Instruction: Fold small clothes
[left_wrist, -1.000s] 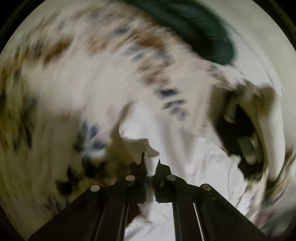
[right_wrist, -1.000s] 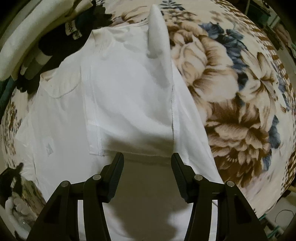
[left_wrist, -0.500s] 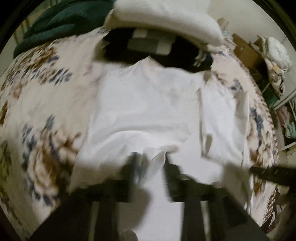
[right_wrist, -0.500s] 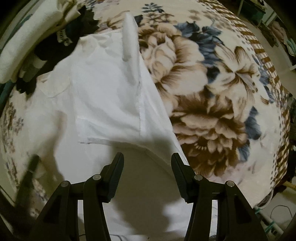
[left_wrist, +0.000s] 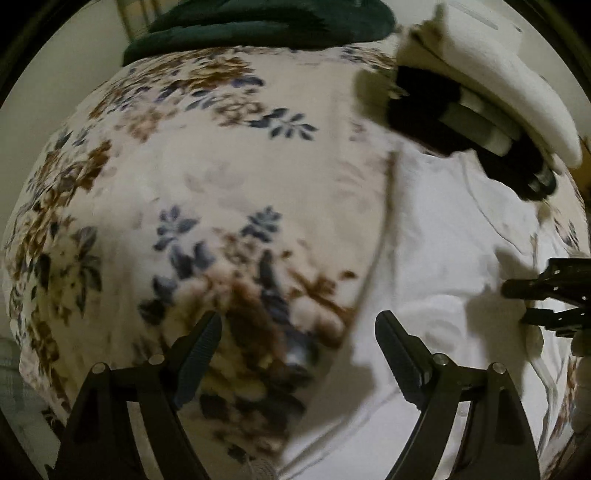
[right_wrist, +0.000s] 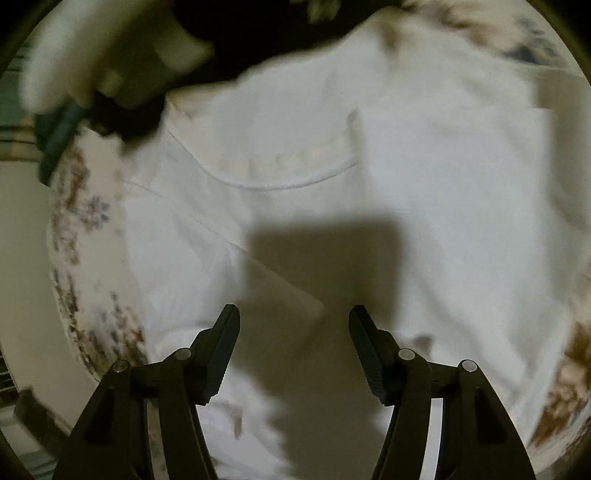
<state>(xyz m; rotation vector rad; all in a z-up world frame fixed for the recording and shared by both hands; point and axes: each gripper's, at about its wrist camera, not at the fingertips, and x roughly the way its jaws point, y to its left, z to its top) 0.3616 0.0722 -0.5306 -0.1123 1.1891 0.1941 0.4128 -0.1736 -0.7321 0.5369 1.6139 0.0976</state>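
A small white T-shirt (left_wrist: 443, 258) lies flat on a floral blanket (left_wrist: 184, 221). In the right wrist view the shirt (right_wrist: 424, 192) fills the frame, its round neckline (right_wrist: 280, 181) facing me, both sides folded inward. My left gripper (left_wrist: 298, 325) is open and empty, hovering over the blanket just left of the shirt's edge. My right gripper (right_wrist: 293, 317) is open and empty above the shirt's middle; it also shows at the right edge of the left wrist view (left_wrist: 546, 299).
A pile of black, white and cream clothes (left_wrist: 480, 110) lies beyond the shirt's collar. A dark green garment (left_wrist: 258, 26) lies at the blanket's far end. The blanket's edge (right_wrist: 62, 295) drops off at the left.
My left gripper has let go of the shirt fabric, opened and swung left over the blanket. My right gripper has moved left over the shirt's middle, staying open.
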